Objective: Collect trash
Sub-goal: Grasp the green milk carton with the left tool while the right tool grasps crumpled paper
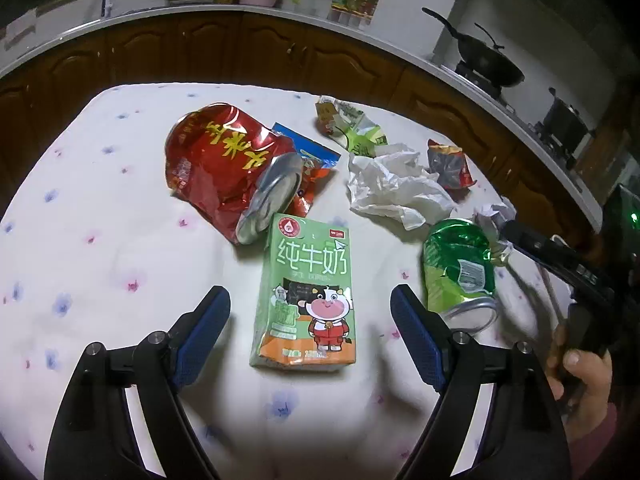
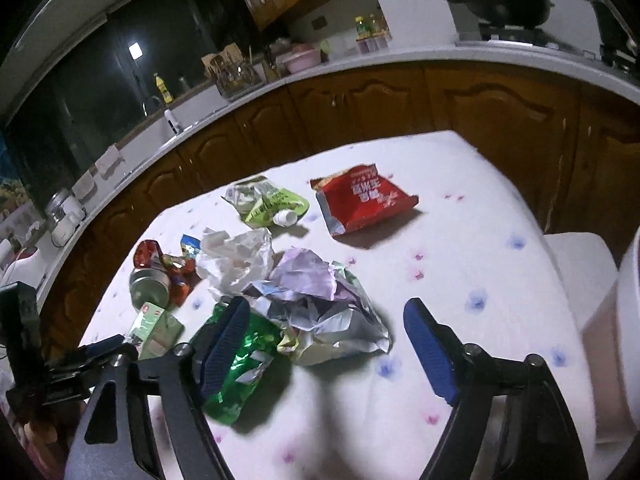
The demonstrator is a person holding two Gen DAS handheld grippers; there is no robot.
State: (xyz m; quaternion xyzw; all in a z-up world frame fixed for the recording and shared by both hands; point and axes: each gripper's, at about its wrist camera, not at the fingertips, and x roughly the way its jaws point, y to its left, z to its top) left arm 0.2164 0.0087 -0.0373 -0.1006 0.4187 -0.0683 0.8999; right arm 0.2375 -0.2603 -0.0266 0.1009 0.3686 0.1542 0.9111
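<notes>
A green milk carton (image 1: 308, 292) lies on the white floral table (image 1: 100, 220), between the fingers of my open left gripper (image 1: 310, 312). Behind it lie a crushed red can (image 1: 224, 168), white crumpled paper (image 1: 392, 188) and a crushed green can (image 1: 460, 268). My right gripper (image 2: 326, 326) is open over a crumpled silver-purple wrapper (image 2: 320, 300), with the green can (image 2: 240, 360) by its left finger. A red snack bag (image 2: 360, 200) and a green pouch (image 2: 268, 204) lie farther back. The milk carton (image 2: 156, 328) and red can (image 2: 152, 276) lie at the left.
Wooden kitchen cabinets (image 1: 240, 52) under a white counter run behind the table. A black wok (image 1: 488, 60) sits on the stove at right. A white bin-like object (image 2: 616, 320) stands at the table's right edge. The right gripper's body (image 1: 560, 264) shows at the right of the left view.
</notes>
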